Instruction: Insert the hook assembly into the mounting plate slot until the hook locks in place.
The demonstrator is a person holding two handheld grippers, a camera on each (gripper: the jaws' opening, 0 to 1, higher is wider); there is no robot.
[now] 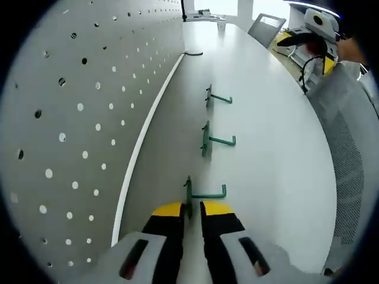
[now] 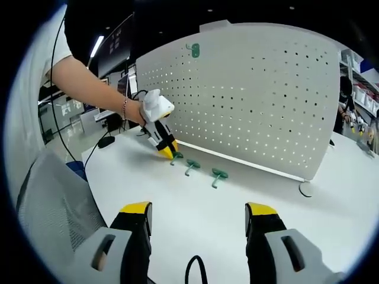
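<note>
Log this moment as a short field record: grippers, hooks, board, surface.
left gripper: shut on nearest green hook, on the table
right gripper: open, holding nothing, above the table
other hooks: middle hook and far hook lie loose in a row on the table
mounted hook: already on the pegboard, near its top edge
pegboard: upright, white, perforated
table: white

Both views are evenly and brightly lit from overhead, with a ceiling strip light (image 2: 97, 46) seen glowing in the right gripper view and blown-out windows (image 1: 222, 6) at the far end of the left gripper view. Only soft, faint shadows are cast on the white table (image 1: 266, 136), which carries a mild sheen. Straight edges are bent by fisheye distortion, and detail is softened toward the rims.
</note>
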